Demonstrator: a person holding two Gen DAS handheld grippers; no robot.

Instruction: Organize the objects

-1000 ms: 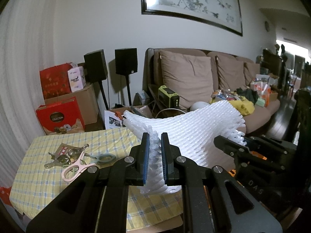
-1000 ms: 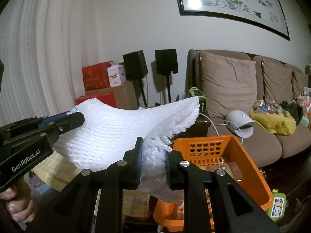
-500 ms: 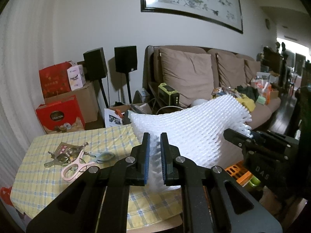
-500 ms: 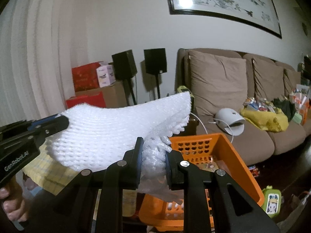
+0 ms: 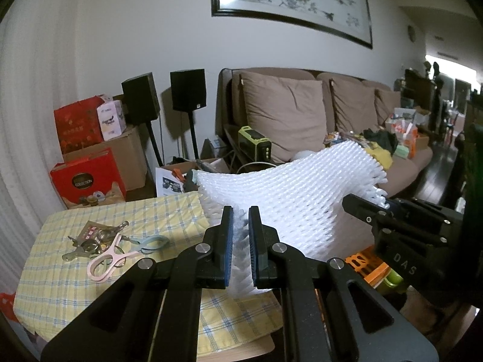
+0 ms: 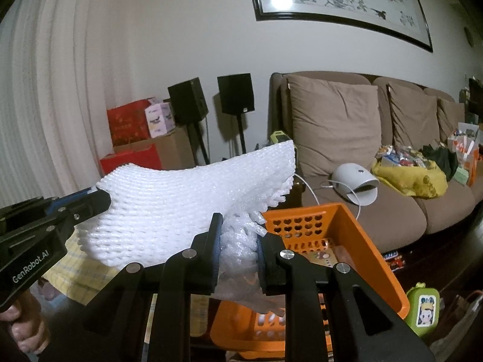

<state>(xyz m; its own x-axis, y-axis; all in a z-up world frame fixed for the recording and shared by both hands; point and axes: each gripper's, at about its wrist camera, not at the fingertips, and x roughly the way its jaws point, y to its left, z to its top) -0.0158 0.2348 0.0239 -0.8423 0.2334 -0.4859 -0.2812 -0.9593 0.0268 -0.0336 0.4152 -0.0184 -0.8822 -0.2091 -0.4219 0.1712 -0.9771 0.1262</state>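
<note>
Both tongs point(image 5: 241, 247) point(image 6: 238, 247) clamped on white foam netting point(image 5: 289, 193) above yellow-checked table point(image 5: 60, 277), sofa point(image 5: 302, 114) behind.

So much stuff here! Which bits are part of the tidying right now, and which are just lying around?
In use:
- white foam netting, held at both ends
- left claw
- right claw
- orange basket, likely where it goes

Just lying about:
- keys and clips on the checked cloth
- sofa
- two speakers
- red boxes

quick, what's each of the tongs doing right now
Left tongs: closed on one end of the white foam netting.
Right tongs: closed on the other, bunched end of the foam netting, above the orange basket.
</note>
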